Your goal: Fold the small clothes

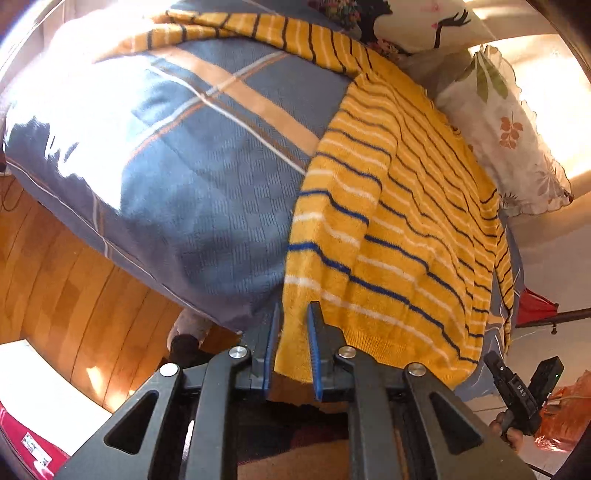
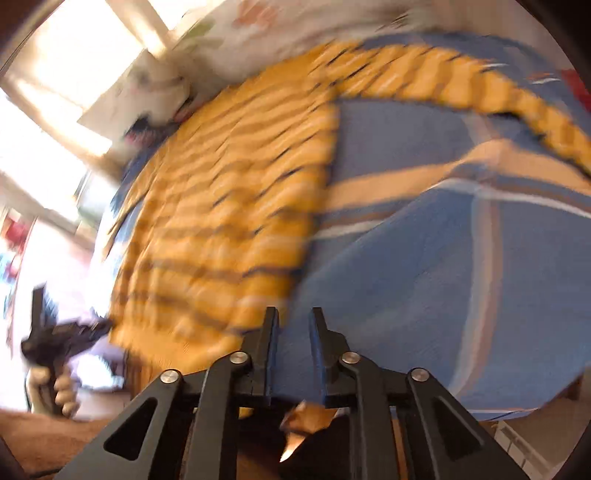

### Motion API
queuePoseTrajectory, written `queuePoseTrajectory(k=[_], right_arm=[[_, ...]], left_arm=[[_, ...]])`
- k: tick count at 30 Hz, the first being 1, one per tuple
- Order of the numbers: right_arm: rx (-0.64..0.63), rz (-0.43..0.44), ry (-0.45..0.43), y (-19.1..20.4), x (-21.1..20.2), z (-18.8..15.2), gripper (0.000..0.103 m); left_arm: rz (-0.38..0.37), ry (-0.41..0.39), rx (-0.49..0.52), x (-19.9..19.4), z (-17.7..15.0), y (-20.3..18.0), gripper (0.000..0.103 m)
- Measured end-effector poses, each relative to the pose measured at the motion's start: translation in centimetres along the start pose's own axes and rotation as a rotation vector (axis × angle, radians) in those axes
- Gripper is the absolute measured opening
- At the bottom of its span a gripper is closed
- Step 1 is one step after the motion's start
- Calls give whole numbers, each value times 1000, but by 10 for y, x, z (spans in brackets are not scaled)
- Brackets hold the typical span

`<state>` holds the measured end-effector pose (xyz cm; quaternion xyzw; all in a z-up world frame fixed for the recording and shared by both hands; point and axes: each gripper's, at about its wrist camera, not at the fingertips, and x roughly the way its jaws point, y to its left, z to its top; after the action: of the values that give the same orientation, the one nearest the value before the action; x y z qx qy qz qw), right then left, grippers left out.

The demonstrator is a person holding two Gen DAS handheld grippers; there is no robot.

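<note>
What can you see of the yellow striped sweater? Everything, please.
The yellow knitted sweater with navy and white stripes lies spread on the blue-grey plaid bed cover, its body partly folded with one layer lapped over another. One sleeve stretches away across the cover. The fabric looks soft and fuzzy, with a ribbed hem at the bed's near edge. The left gripper has its jaws open astride the hem's corner. The right gripper is open beside the sweater's edge; that view is blurred.

A blue plaid bedspread (image 1: 207,155) fills the frame's middle; floral pillows (image 1: 506,129) lie upper right, wooden floor (image 1: 74,280) lower left.
</note>
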<state>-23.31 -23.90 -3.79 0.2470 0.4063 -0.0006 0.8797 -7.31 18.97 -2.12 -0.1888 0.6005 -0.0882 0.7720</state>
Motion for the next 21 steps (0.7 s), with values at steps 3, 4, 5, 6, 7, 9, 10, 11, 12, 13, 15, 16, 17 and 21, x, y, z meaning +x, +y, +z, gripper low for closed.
queuePoseTrajectory(k=[3,4,5,6,7,9,10,11,12,13,15,16,17,21], right_arm=[[194,-123,-166,-63,-26,19,49],[281,-138,-215,-88,-33,25,52],[373,-139,-258,-115,-39,29,52],[439,-127,-291,-134,-43,33,53],[521,-104,-333,-158,-48,38,56],[652,-82,-392,-188,-49,42,58],[712,-68,-414,-199,-46,44,58],[757,-56,-428,-209,-45,45,58],[799,-44,-444,-218,-41,47,58],[818,-34,-467,-223,-44,49,58],[846,-47,-497,-231,-47,55,58],[849,-55,-495,-235,-45,63,50],[845,-67,-482,-238,-43,69,21],[793,-180,-461,-245,-63,92,6]], left_arm=[[34,-89,-1,-20,13,-1,34],[26,-108,-9,-24,17,-3,36],[13,-117,-14,-26,21,-7,37],[-2,-120,-14,-26,26,-10,37],[-13,-123,-9,-26,29,-16,38],[-25,-124,5,-22,34,-32,39],[-32,-119,16,-19,36,-38,39],[-39,-111,25,-15,36,-46,39],[-43,-103,36,-12,38,-53,39],[-47,-97,46,-9,39,-58,39],[-48,-91,66,-5,42,-67,39],[-45,-90,73,-5,44,-70,39],[-44,-88,75,-3,47,-72,39],[-43,-92,51,-6,58,-66,40]])
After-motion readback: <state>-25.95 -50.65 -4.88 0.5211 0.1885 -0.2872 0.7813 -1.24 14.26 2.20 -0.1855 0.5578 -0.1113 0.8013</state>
